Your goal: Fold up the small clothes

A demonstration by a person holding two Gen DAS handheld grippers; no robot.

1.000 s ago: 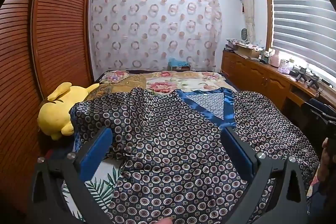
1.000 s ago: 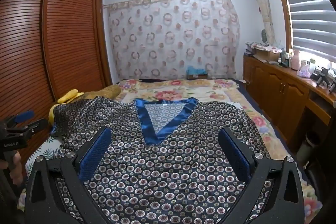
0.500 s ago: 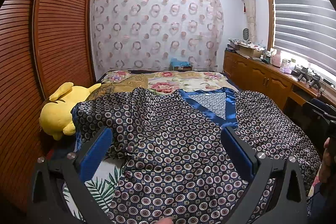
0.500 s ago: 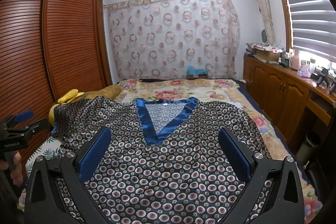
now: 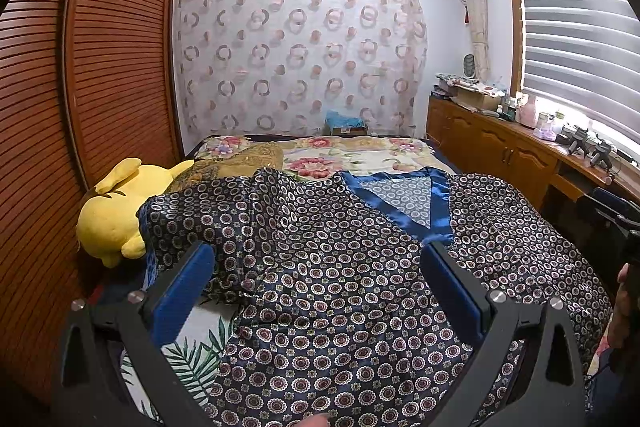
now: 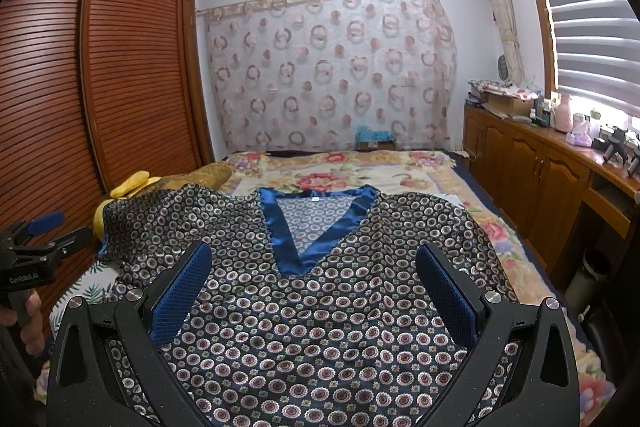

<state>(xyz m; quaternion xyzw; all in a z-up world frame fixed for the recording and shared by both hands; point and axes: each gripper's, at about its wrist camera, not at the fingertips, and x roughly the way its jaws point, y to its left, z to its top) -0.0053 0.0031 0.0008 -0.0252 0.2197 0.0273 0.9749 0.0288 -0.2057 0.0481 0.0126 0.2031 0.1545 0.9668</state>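
A dark satin top point(image 5: 340, 267) point(image 6: 320, 307) with a circle print and a blue V-neck band point(image 6: 316, 223) lies spread face up on the bed. Its left sleeve point(image 5: 192, 223) is rumpled near the plush toy. My left gripper point(image 5: 320, 267) hangs open above the top's left half, nothing between its blue pads. Over the middle of the top, below the neckline, my right gripper point(image 6: 312, 267) is open too. The left gripper point(image 6: 36, 239) shows at the left edge of the right wrist view, held by a hand.
A yellow plush toy point(image 5: 116, 211) lies at the bed's left edge beside a slatted wooden wardrobe point(image 5: 100, 67). A floral bedspread point(image 6: 340, 175) covers the far half of the bed. Wooden cabinets point(image 6: 532, 179) with clutter run along the right wall under a window.
Both views rose and tilted up a little, so the top sits lower in frame. Both grippers stay open and the top has not moved.
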